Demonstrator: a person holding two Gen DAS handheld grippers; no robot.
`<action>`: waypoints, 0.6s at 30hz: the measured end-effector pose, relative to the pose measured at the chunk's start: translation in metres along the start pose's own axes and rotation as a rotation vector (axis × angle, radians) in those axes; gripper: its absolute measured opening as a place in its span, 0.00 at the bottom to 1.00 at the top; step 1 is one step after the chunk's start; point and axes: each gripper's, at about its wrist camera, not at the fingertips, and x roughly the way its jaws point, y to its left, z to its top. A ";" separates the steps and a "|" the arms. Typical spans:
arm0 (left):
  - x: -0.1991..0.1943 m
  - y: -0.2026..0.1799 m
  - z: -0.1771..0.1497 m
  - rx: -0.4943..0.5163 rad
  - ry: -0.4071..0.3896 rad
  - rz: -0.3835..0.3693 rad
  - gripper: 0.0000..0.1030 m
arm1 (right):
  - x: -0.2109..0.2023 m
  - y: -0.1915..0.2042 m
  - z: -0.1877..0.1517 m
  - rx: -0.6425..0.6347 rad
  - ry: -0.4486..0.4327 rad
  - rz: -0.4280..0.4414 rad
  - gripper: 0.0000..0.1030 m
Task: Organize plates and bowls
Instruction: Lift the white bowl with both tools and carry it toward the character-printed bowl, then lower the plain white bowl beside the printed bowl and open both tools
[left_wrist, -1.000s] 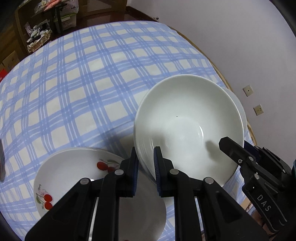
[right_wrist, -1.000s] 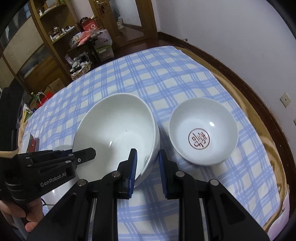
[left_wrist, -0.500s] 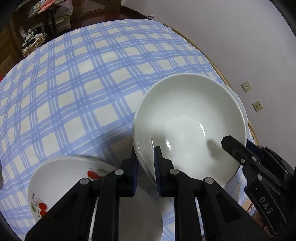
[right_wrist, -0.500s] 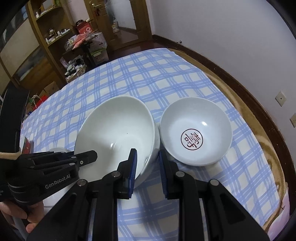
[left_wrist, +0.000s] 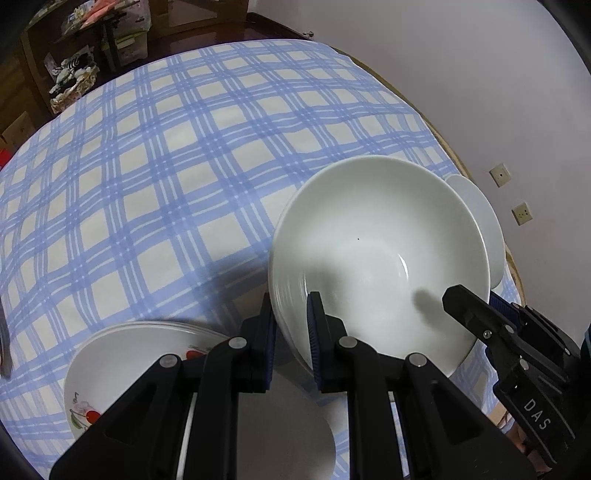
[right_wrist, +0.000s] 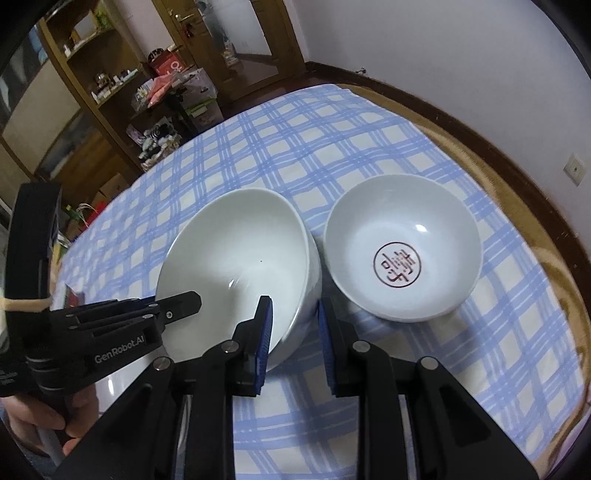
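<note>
At the far left of the left wrist view, a cherry-printed plate (left_wrist: 122, 373) is lying on the checked cloth (left_wrist: 166, 177); its rim is showing several layered edges, so a stack is being suggested, though this cannot be confirmed. Just right of it, the near-left rim of the big bowl (left_wrist: 376, 251) is being pinched by the left gripper (left_wrist: 290, 332) — its jaws are nearly closed, one pad outside the wall and one inside. The bowl is being held tilted, and whether its base is touching the cloth cannot be told. Further right, the opposite rim is being straddled by the right gripper (right_wrist: 294, 339); its jaws are standing a little wider, with the inner pad (right_wrist: 264, 339) against the inside of the wall and a sliver of gap showing at the outer one, so a firm grip there cannot be told. Rightmost, a smaller bowl (right_wrist: 402, 247) with a red seal in its bottom is sitting upright on the cloth, just beside the big bowl and almost touching it. By the look of things, the plates are probably already gathered at the left, while the bowls are not yet nested — one is being carried toward the other, and the stacking is being left to do.
</note>
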 end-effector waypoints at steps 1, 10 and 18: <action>0.000 0.000 0.000 0.001 0.000 0.003 0.15 | 0.001 0.001 0.000 -0.005 0.002 -0.003 0.25; 0.001 -0.001 0.000 0.015 0.000 0.015 0.15 | 0.007 -0.001 -0.002 -0.009 0.024 0.003 0.25; -0.006 0.002 0.000 -0.002 -0.018 0.033 0.19 | 0.008 -0.006 -0.002 0.002 0.029 0.028 0.25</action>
